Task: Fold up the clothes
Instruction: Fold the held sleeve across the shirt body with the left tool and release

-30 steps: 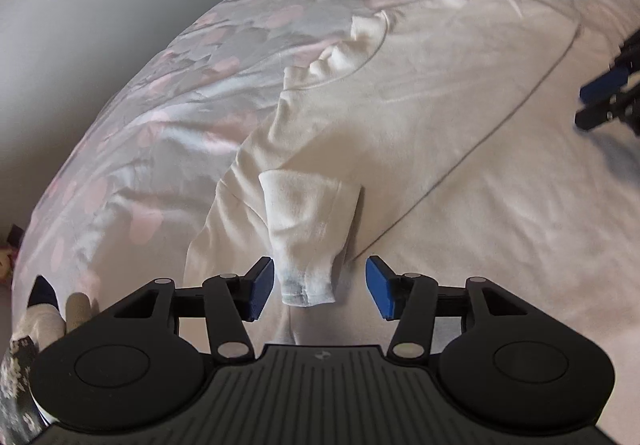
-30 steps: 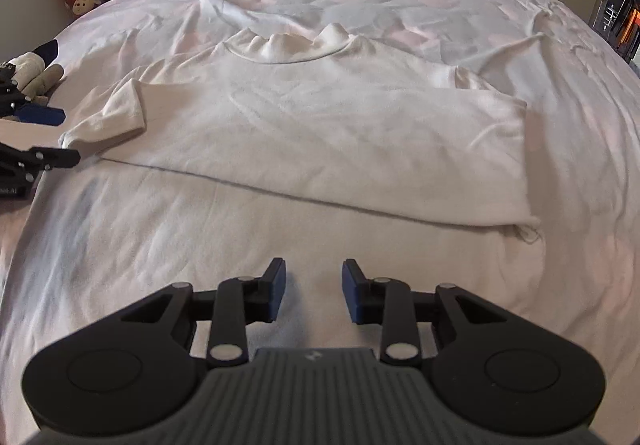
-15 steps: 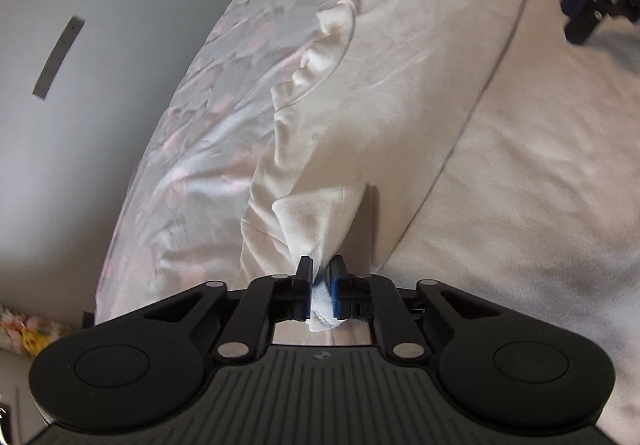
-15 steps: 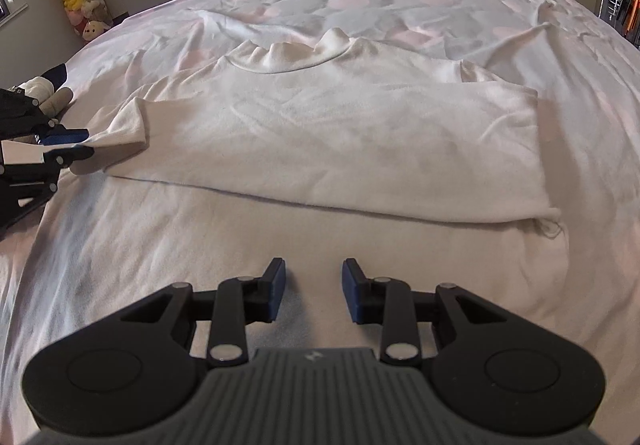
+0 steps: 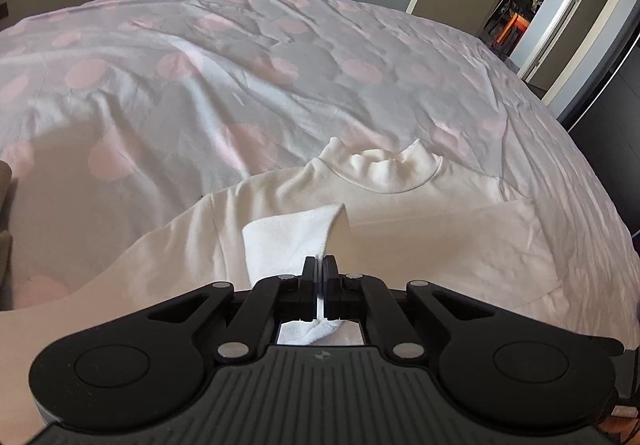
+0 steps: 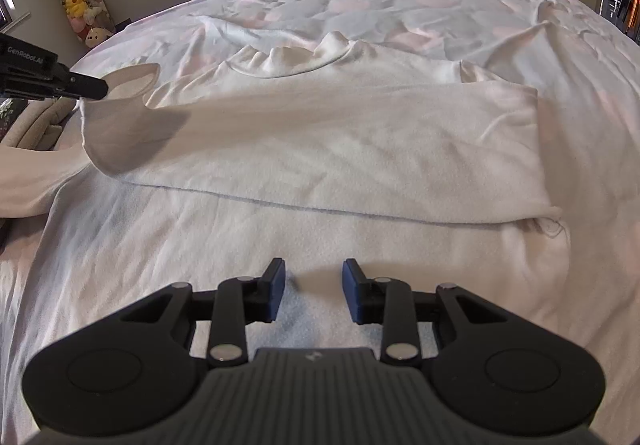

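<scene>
one left hand-held gripper (image 5: 322, 272) now lifts the clamped sleeve (image 5: 292, 241); right (image 6: 313, 293) stays wide

"Did the left gripper (image 5: 321, 269) grab it?"

"Yes, it's closed on the sleeve cuff (image 5: 292, 241) since a second ago, and lifted it off the bed, carrying it right over the white sweater (image 6: 340, 133)."
</scene>
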Motion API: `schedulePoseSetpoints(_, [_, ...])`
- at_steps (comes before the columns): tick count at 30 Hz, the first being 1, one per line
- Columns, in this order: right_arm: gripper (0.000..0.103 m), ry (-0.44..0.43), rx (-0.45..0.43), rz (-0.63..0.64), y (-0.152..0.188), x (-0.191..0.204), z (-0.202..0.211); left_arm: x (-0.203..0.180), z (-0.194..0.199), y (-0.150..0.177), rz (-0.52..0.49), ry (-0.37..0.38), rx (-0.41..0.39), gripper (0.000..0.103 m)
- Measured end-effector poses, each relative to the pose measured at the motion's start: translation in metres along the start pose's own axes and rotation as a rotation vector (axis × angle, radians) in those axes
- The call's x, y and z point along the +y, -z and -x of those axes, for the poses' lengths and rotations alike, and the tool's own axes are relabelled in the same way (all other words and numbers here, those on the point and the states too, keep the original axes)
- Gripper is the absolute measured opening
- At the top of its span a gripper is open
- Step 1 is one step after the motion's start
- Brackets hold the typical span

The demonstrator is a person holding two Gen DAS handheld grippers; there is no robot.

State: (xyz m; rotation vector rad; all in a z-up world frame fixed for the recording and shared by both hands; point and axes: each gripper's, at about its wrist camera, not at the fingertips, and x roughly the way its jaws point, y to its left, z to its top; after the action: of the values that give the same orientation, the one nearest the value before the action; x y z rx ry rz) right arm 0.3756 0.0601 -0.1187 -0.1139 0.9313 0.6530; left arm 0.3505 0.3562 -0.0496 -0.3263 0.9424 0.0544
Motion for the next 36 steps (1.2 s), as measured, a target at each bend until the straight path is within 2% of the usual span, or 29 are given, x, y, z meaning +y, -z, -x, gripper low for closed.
schedulePoseSetpoints(6, [0.035, -0.013, -0.005, -0.013, 0.000, -0.003, 0.001, -0.012, -0.043, 0.016, 0.031, 0.012, 0.068, 0.003])
schedulePoseSetpoints(8, [0.035, -0.016, -0.004, -0.015, 0.000, -0.004, 0.000, -0.014, -0.053, 0.022, 0.030, 0.016, 0.101, 0.019])
schedulePoseSetpoints(10, [0.035, -0.015, -0.004, -0.010, -0.001, -0.003, 0.000, -0.019, -0.050, 0.027, -0.006, 0.010, 0.092, 0.026])
schedulePoseSetpoints(12, [0.035, -0.015, -0.005, -0.008, -0.001, -0.003, 0.000, -0.022, -0.043, 0.026, -0.042, -0.004, 0.067, 0.028])
schedulePoseSetpoints(16, [0.035, -0.011, -0.015, -0.015, -0.001, -0.003, 0.002, -0.020, -0.031, 0.017, -0.106, -0.050, 0.001, 0.027])
schedulePoseSetpoints(20, [0.035, -0.007, -0.011, -0.006, 0.000, -0.001, 0.002, -0.019, -0.020, 0.007, -0.168, -0.096, -0.061, 0.009])
schedulePoseSetpoints(26, [0.035, -0.014, -0.014, -0.017, 0.000, -0.005, 0.002, 0.003, -0.063, 0.010, -0.158, -0.177, 0.020, 0.004])
schedulePoseSetpoints(36, [0.036, -0.014, -0.018, -0.012, -0.001, -0.005, -0.001, -0.005, -0.036, 0.048, -0.214, -0.163, 0.025, 0.005])
